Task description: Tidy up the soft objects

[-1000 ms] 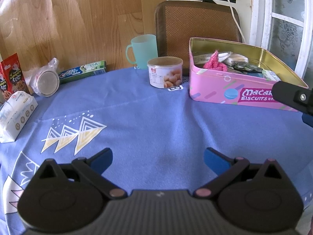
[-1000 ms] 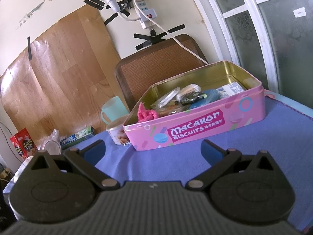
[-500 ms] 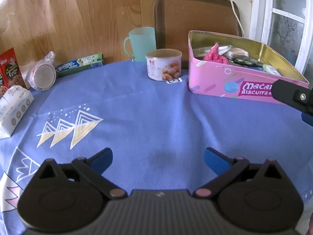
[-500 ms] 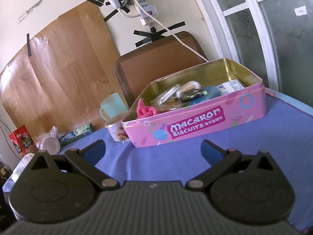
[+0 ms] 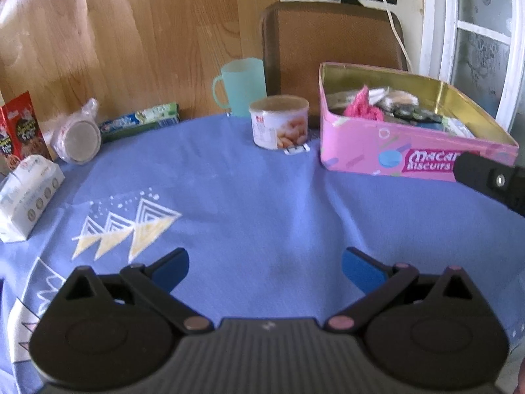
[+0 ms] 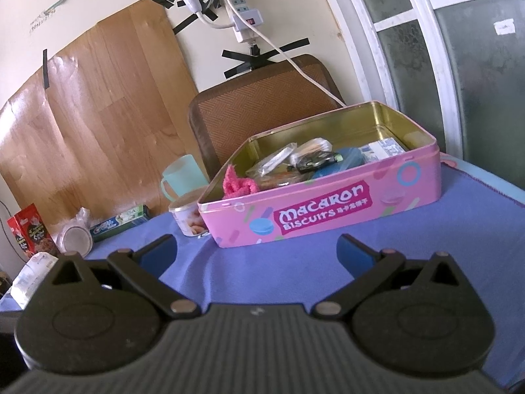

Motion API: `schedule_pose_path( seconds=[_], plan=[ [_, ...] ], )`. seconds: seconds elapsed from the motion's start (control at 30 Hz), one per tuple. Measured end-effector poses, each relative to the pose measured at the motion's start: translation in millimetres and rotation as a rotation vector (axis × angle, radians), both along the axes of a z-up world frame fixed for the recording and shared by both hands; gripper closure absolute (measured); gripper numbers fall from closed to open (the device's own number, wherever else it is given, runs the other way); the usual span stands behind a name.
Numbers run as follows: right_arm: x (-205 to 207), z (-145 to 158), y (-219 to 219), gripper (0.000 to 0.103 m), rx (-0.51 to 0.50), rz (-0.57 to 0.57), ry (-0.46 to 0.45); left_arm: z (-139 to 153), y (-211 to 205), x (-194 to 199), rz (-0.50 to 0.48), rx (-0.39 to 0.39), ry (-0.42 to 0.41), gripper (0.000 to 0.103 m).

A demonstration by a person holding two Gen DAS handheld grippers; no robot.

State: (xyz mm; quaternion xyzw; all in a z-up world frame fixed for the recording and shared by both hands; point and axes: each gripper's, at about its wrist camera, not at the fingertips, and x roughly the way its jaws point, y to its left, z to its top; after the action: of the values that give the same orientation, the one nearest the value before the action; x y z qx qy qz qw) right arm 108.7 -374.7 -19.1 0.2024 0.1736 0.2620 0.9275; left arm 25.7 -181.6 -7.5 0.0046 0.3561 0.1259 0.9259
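Both grippers hang low over the worktop [image 5: 249, 197], which is draped in a blue cloth printed with pale triangles. The left gripper [image 5: 265, 267] is held level and pointed across the cloth toward the far wall; its jaws are spread wide with nothing between them but bare fabric. The right gripper [image 6: 256, 251] is tipped slightly upward and to one side, so the room leans in its view. Its jaws are spread just as wide and are likewise empty. In the left wrist view, a black piece of the right gripper pokes in at the right edge, just in front of the tin.

The pink biscuit tin [image 6: 328, 210] sits open on the right side of the worktop, lid off, gold inside. A pink knitted cloth [image 6: 238, 185] lies bunched in its near-left corner, partly draped up against the rim. Behind it in the tin are clear plastic packets, something dark and a blue item, all jumbled together.

Just left of the tin stands a small round tub [image 5: 279, 124], and behind that a mint green mug [image 5: 241, 87]. Farther left along the back lie a green toothpaste box [image 5: 141, 121], a bagged round lid [image 5: 78, 138], a red carton [image 5: 21, 128] and a white box [image 5: 28, 190]. A brown chair back [image 5: 331, 52] rises behind the worktop.
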Motion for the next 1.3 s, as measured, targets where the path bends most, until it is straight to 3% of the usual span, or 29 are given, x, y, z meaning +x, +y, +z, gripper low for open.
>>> schedule_pose_path(
  seconds=[0.3, 0.83, 0.9, 1.0, 1.3],
  plan=[
    [-9, 7, -7, 0.0, -0.014, -0.02, -0.039, 13, 6, -7, 0.036, 0.019, -0.059, 0.0],
    [-9, 0, 6, 0.0, -0.042, 0.03, -0.007, -1, 17, 5, 0.021, -0.02, 0.014, 0.0],
    [-1, 2, 12, 0.0, -0.058, 0.056, -0.019, -5, 22, 17, -0.003, -0.03, 0.028, 0.0],
    [17, 1, 26, 0.0, -0.103, 0.03, -0.022, -10, 32, 39, 0.005, 0.014, 0.006, 0.0],
    [80, -21, 65, 0.0, -0.15, -0.028, 0.113, -42, 59, 86, 0.04, 0.051, -0.023, 0.0]
  ],
)
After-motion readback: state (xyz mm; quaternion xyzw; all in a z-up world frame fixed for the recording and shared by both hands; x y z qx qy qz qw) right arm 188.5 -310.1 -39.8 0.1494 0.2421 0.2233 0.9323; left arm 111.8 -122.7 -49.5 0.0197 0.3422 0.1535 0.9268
